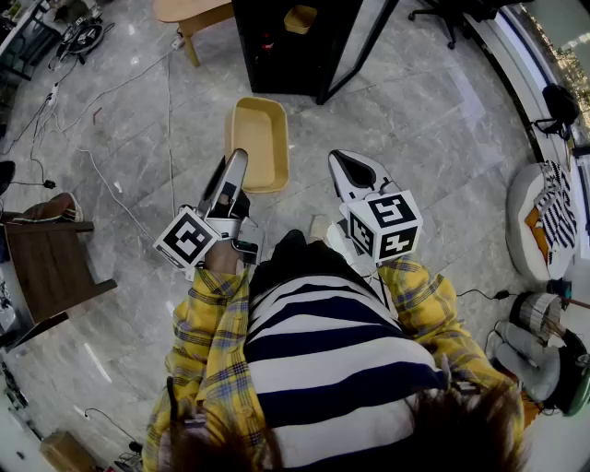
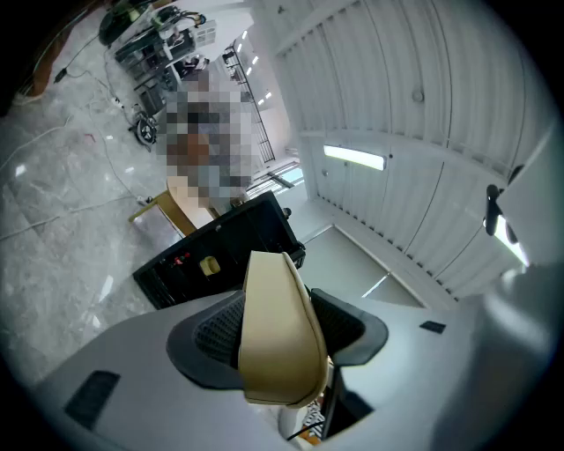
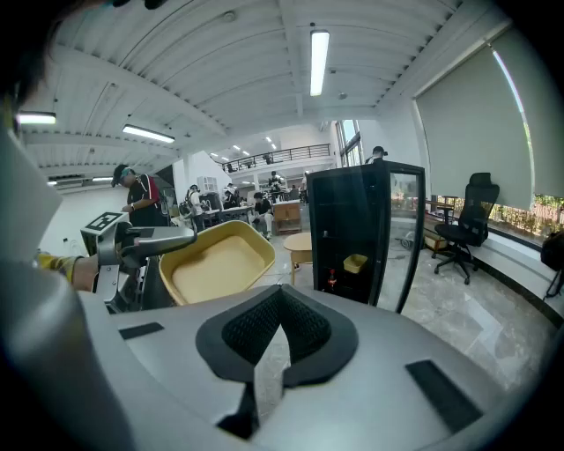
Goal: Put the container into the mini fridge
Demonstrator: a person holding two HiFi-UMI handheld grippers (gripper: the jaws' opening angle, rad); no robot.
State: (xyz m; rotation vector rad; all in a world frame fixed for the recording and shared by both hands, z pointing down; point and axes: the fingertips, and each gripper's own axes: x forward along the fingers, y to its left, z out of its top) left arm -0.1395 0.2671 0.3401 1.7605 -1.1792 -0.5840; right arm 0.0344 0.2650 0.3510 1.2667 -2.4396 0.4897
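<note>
A shallow beige container [image 1: 258,143] hangs over the grey floor in front of me. My left gripper [image 1: 230,180] is shut on its near rim; in the left gripper view that rim [image 2: 278,335] fills the gap between the dark pads [image 2: 216,339]. My right gripper [image 1: 343,164] is beside the container on the right, apart from it, shut and holding nothing. In the right gripper view the pad tips [image 3: 280,304] meet, and the container [image 3: 220,264] shows at left. The black mini fridge [image 1: 295,46] stands ahead with its glass door [image 1: 359,46] swung open. A small yellow item [image 3: 355,262] sits on a shelf inside.
A wooden stool [image 1: 189,14] stands left of the fridge. A dark brown chair [image 1: 46,263] is at my left, with cables [image 1: 101,175] trailing over the floor. An office chair [image 3: 467,220] is beyond the fridge door, and appliances [image 1: 544,221] line the right side.
</note>
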